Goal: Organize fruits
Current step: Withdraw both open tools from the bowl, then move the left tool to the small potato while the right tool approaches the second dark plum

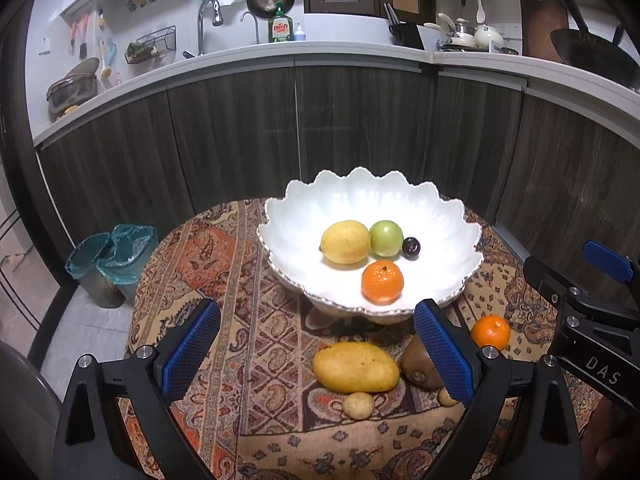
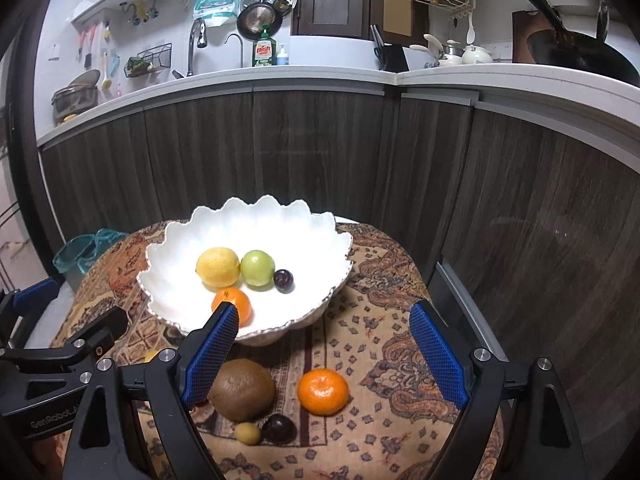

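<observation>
On the patterned tabletop [image 1: 272, 360], going from the left, the left hand-held gripper [image 1: 316, 354] hangs with its blue pads spread wide and nothing between them, touching no fruit. Just ahead of it lies the mango [image 1: 355, 367], likely the heaviest piece, smooth and somewhat soft, best taken across its narrow middle with a gentle squeeze. A small pale round fruit [image 1: 359, 405] sits just beside it, light and apt to roll. Next comes the kiwi [image 2: 243, 389], fuzzy and firm enough to grip across its short axis, with a dark plum-like fruit [image 2: 279, 427] near it. Further right rests a loose mandarin [image 2: 323, 391], light, with a soft peel that gives, so its widest girth suits the pads. Behind them all stands the white scalloped bowl [image 2: 316, 232], probably fragile, already holding a lemon [image 2: 218, 267], a green fruit [image 2: 258, 269], a plum [image 2: 283, 279] and another mandarin [image 1: 382, 282]. The right hand-held gripper [image 2: 334, 354] is likewise spread wide and empty, above the loose mandarin.
</observation>
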{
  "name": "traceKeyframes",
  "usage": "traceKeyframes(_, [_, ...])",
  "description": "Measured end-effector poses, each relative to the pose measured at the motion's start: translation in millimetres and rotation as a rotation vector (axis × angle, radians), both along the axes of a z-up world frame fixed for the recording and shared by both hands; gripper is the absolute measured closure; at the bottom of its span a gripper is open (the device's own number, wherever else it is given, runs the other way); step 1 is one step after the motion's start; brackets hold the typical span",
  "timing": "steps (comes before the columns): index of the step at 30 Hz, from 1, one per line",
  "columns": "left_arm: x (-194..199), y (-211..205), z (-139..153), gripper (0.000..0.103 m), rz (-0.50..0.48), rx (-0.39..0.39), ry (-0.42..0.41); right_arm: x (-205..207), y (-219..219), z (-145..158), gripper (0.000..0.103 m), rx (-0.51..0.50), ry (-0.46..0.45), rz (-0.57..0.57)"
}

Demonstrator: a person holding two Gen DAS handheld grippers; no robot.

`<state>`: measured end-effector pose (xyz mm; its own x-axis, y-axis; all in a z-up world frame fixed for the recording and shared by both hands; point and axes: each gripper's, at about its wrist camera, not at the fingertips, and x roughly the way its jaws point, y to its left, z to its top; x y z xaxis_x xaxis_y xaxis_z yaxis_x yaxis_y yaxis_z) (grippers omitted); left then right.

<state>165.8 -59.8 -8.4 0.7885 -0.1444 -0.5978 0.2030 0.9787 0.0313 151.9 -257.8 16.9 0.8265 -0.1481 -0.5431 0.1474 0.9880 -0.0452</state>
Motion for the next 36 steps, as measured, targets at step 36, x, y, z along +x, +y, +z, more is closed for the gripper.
traceKeyframes(36, [-6, -13, -66, 0.005, -0.045, 0.044, 0.114, -9, -8, -68, 0.015, 0.037, 0.158, -0.011])
